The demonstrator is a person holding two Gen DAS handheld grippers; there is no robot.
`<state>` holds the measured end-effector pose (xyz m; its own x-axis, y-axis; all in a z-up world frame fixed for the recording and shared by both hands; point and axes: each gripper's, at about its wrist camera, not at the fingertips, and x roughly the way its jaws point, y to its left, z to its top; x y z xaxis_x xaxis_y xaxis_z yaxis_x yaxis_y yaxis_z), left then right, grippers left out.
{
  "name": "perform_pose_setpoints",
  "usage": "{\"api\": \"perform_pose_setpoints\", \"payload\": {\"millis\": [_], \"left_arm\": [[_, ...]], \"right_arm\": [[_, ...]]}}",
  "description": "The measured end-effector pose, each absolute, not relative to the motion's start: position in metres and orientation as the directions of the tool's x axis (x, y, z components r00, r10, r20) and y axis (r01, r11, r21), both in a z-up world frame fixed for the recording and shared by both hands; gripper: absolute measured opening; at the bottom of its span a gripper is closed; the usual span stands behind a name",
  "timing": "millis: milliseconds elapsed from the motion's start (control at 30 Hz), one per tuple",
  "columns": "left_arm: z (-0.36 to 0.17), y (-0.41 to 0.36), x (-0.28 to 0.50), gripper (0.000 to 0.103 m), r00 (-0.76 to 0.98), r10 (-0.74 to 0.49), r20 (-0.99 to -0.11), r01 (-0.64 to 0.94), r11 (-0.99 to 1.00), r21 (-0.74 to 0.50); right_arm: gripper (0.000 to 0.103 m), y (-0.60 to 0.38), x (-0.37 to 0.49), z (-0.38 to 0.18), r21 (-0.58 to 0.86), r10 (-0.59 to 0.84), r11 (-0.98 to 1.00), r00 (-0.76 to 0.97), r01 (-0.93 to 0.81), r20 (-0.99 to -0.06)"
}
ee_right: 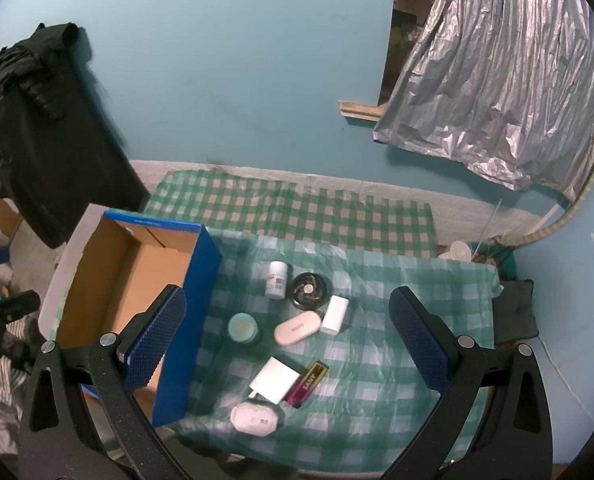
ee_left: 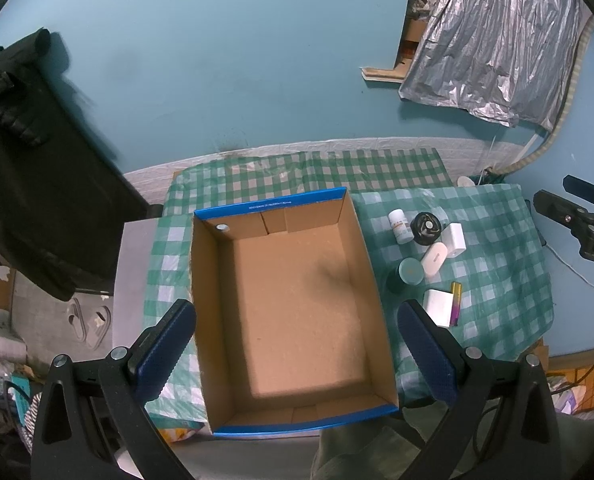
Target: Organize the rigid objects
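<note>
Start of sorting: your left claw [ee_left: 295, 354] hangs spread over the empty cardboard box [ee_left: 293, 308]. Right of the box, small items lie clustered on the worktop [ee_right: 377, 380]. Your right claw [ee_right: 285, 354], spread, hovers above the white charger [ee_right: 275, 380]; next, descend and pinch it.

Dim, bluish light is flattening both views; fisheye bending is curving the edges, and the foil sheet [ee_right: 493, 92] is glaring.

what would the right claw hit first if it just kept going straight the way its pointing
Probably the small items on the checked cloth: the right claw, open and empty, points at the white oval case and the white charger nearer it. Depth is unclear, so I cannot tell which comes first.
</note>
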<state>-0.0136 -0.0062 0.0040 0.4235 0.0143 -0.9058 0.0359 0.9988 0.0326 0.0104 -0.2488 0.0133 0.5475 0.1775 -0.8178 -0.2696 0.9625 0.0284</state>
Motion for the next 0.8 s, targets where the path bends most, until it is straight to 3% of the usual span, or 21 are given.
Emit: {"api": "perform_pose_setpoints", "payload": {"millis": [800], "left_arm": [[0.0031, -0.0022, -0.0206, 0.101, 0.422, 0.016, -0.907, 0.037, 0.999, 0.035]], "right_arm": [[0.101, -0.2491, 0.0139, 0.0133, 0.029, 0.178, 0.962, 0.542, -0.272, -0.821]]}}
